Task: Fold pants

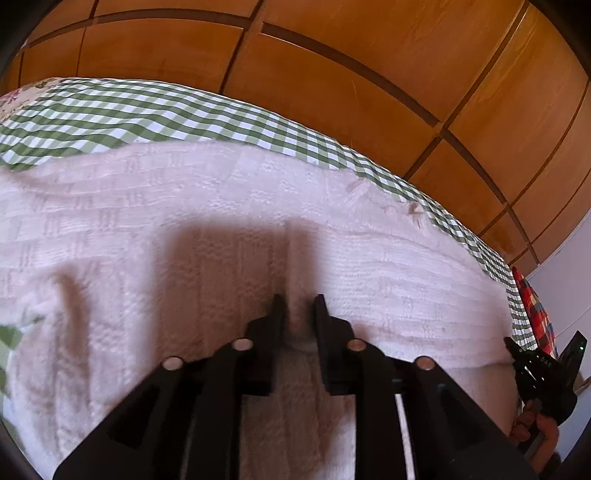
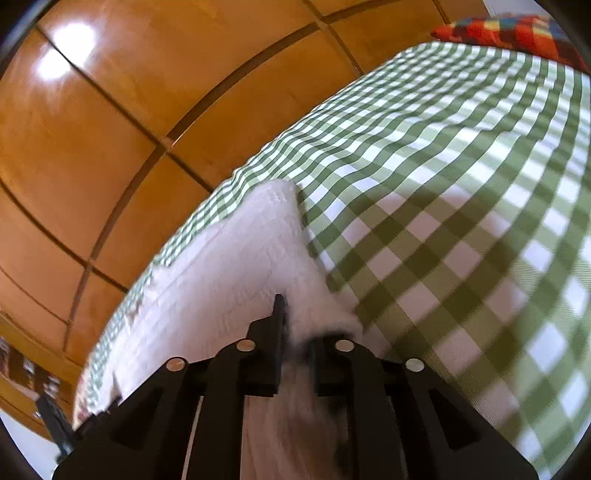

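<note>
Pale pink knitted pants (image 1: 258,206) lie spread across a green-and-white checked bed cover (image 1: 110,110). My left gripper (image 1: 298,306) hovers low over the middle of the fabric, its jaws a narrow gap apart with a ridge of cloth between them; I cannot tell if it pinches it. In the right wrist view the pants (image 2: 236,251) run away to the left. My right gripper (image 2: 299,325) is shut on the near edge of the pants, and the cloth covers its right finger. The right gripper (image 1: 543,373) also shows at the left view's right edge.
Brown wooden wardrobe panels (image 1: 369,74) stand behind the bed. A red, blue and yellow checked cushion (image 2: 517,33) lies at the far end of the bed cover (image 2: 461,184). A white wall (image 1: 561,295) is at the right.
</note>
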A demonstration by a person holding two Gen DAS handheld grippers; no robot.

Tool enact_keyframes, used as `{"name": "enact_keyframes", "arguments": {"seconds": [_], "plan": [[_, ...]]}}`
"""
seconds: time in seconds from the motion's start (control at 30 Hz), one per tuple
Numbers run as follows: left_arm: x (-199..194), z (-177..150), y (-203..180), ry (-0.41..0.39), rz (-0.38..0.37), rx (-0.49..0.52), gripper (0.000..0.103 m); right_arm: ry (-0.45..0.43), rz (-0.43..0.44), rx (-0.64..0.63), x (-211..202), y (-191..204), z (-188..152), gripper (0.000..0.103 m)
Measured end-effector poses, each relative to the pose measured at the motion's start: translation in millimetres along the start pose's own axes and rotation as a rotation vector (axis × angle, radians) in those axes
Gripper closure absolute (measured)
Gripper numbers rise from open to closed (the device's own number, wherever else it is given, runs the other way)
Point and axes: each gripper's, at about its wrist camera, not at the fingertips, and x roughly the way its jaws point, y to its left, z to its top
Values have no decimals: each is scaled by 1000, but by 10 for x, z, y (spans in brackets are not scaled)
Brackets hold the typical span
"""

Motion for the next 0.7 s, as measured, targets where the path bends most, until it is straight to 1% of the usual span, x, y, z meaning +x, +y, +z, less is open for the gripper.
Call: {"name": "enact_keyframes", "arguments": {"seconds": [0.03,0.07,0.1,0.13,0.17,0.2,0.27,0.3,0.37,0.4,0.43,0.47,0.5,0.57,0.63,0.7], "plan": [[-31,-14,18,-6,-3,-2,77,-5,-21,-14,-63,21,-34,84],[-71,-37,39,-13,-6,-7,70,-20,-50,-28,-181,47,-93,81],[-130,-69,71,-24,-16,-17,65,-32,-71,-33,-248,54,-131,72],[-167,-89,88,-33,-20,-23,55,-55,-107,-42,-337,80,-177,57],[-220,-119,103,-46,-29,-23,50,-103,-149,-61,-463,125,-237,56],[-256,-141,106,-51,-23,-21,48,-143,-159,-90,-561,186,-285,56],[-307,-176,91,-57,-8,-12,40,-191,-150,-190,-658,384,-364,56],[-337,-191,87,-59,-3,-8,38,-202,-141,-256,-656,518,-399,56],[-419,-230,104,-58,6,-4,31,-187,-106,-375,-583,753,-473,56],[-464,-242,117,-55,6,-3,29,-165,-82,-424,-517,860,-511,56],[-513,-258,140,-56,9,-2,24,-141,-66,-467,-437,952,-542,56],[-556,-268,161,-58,12,-1,20,-97,-68,-531,-289,1068,-586,56],[-607,-280,191,-60,16,-1,18,-67,-80,-557,-198,1112,-601,56],[-716,-287,274,-59,28,-1,11,7,-108,-570,21,1159,-608,56],[-845,-282,397,-65,35,-7,10,68,-144,-552,197,1138,-597,54],[-956,-261,534,-72,45,-29,8,71,-141,-546,210,1113,-591,51]]}}
